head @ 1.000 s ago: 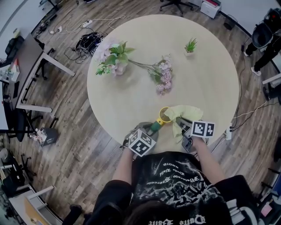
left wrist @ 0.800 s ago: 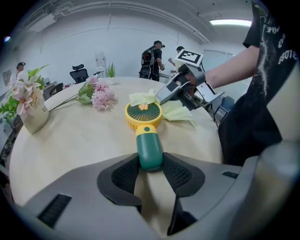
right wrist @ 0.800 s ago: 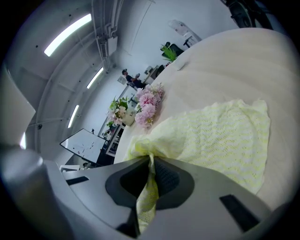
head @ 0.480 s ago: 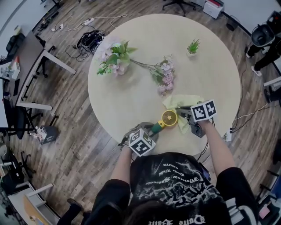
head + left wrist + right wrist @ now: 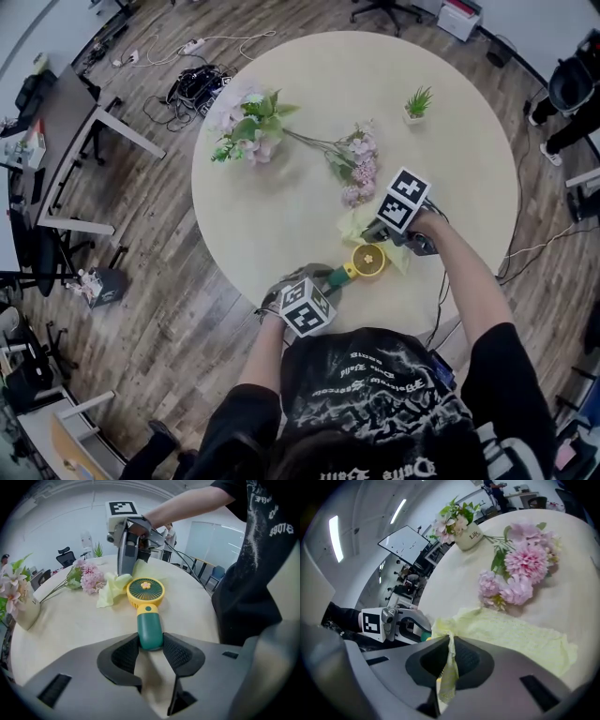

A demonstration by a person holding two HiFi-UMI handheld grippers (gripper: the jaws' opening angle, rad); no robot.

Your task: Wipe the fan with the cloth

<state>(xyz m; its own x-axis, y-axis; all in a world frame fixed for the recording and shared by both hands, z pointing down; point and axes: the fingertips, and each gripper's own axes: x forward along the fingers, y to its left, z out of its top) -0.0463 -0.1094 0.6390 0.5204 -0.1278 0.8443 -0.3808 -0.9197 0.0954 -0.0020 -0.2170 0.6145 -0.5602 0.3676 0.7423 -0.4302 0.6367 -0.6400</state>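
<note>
A small hand fan with a yellow head and green handle lies face up near the round table's front edge. My left gripper is shut on the handle's end; it also shows in the head view. A pale yellow cloth is spread on the table just beyond the fan's head. My right gripper is shut on a pinched fold of it. The right gripper stands over the far side of the fan, pointing steeply down. The cloth touches the head's far rim.
Pink artificial flowers lie just beyond the cloth. A vase of flowers lies at the table's left. A small potted plant stands at the back right. The table edge runs under my left gripper.
The right gripper has carried the cloth from the fan's right side round to its far side, rolling as it went. The fan's head has turned face up. The left gripper stayed in place.
</note>
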